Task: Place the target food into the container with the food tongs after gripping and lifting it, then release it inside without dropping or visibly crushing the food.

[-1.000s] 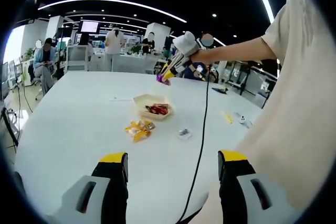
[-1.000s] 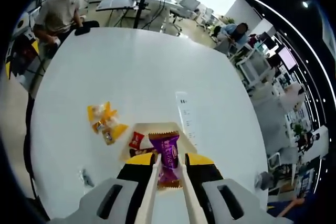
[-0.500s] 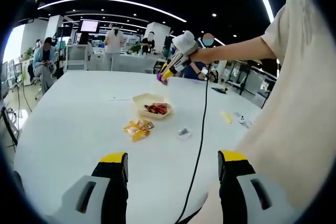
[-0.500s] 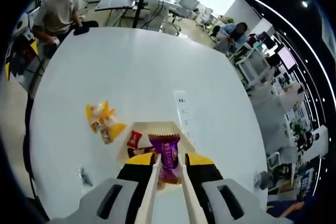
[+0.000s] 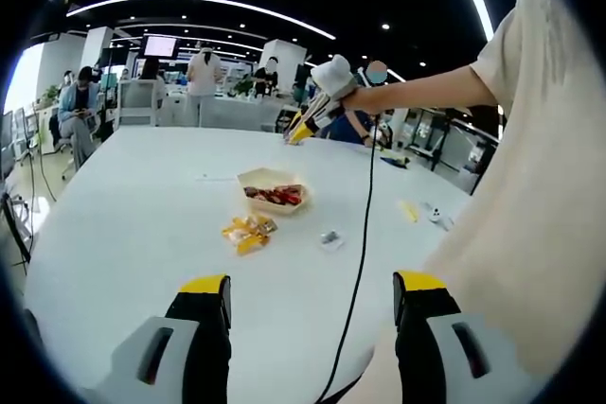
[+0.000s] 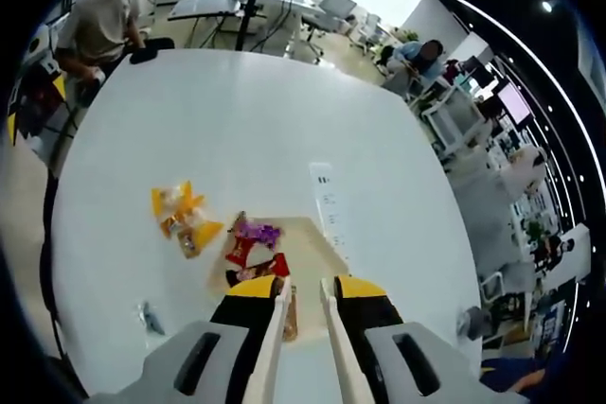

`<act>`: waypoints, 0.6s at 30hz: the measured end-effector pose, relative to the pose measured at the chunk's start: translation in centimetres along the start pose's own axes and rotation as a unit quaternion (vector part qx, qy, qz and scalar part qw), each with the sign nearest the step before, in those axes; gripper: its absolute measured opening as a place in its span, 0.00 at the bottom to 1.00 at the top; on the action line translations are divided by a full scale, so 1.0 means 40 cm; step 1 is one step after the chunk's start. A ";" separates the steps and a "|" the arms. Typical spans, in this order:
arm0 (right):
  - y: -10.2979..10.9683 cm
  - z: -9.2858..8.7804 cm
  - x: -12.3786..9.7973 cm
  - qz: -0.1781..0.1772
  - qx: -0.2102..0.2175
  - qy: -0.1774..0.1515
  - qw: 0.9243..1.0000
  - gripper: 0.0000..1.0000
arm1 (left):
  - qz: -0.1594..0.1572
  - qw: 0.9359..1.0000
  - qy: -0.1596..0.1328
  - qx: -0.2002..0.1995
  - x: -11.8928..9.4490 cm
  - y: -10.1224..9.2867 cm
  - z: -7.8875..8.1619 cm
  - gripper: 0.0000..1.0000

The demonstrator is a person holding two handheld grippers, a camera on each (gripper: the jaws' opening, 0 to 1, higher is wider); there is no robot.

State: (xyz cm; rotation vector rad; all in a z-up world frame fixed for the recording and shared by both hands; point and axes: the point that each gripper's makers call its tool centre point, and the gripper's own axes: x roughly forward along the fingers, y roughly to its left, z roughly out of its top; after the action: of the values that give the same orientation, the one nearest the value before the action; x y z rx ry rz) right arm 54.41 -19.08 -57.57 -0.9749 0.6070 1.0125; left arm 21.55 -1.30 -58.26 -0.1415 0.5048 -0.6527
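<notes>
The purple-wrapped candy (image 6: 258, 232) lies in the shallow cream container (image 6: 314, 239) beside red packets (image 6: 244, 253). My right gripper (image 6: 303, 295) hovers above the container's near edge, shut on the cream food tongs (image 6: 276, 328), whose tips hold nothing. In the left gripper view the same container (image 5: 254, 177) sits mid-table, with the right gripper (image 5: 301, 130) raised above and behind it on a person's outstretched arm. My left gripper (image 5: 312, 328) is low over the near table, open, with nothing between its jaws.
Yellow snack packets (image 6: 180, 219) lie left of the container, seen also as yellow packets (image 5: 248, 232) in the left gripper view. A small silver wrapper (image 5: 331, 238) and a black cable (image 5: 365, 224) are nearby. A white strip (image 6: 327, 196) lies past the container. People sit around the room.
The purple candy has left the tongs and now lies in the container. The right gripper stays at about the same height; the left gripper has not moved.
</notes>
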 end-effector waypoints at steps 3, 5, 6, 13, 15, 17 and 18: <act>0.001 -0.002 0.000 0.000 0.002 -0.001 1.000 0.23 | 0.000 1.000 0.000 0.001 0.001 0.000 0.001 0.70; 0.004 -0.004 0.000 0.000 0.003 -0.001 1.000 0.23 | 0.000 1.000 0.000 0.001 0.001 -0.001 0.002 0.70; 0.005 -0.005 0.000 0.001 0.002 -0.001 1.000 0.23 | 0.000 1.000 0.000 0.001 0.001 -0.001 0.002 0.70; 0.031 -0.026 0.002 0.011 0.006 0.002 1.000 0.25 | -0.002 1.000 0.000 0.003 0.003 -0.003 0.002 0.70; 0.044 -0.033 0.000 0.018 0.008 0.004 1.000 0.25 | -0.003 1.000 0.000 0.003 0.004 -0.004 0.003 0.70; 0.054 -0.037 -0.001 0.022 0.011 0.004 1.000 0.26 | -0.003 1.000 0.001 0.004 0.005 -0.006 0.003 0.70; 0.058 -0.040 -0.001 0.023 0.012 0.004 1.000 0.26 | -0.004 1.000 0.001 0.004 0.006 -0.006 0.004 0.70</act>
State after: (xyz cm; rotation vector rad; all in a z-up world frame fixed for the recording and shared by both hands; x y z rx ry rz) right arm 52.30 -20.07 -59.15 -0.9493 0.6496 1.0397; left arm 21.63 -1.64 -58.15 -0.1349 0.5033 -0.6624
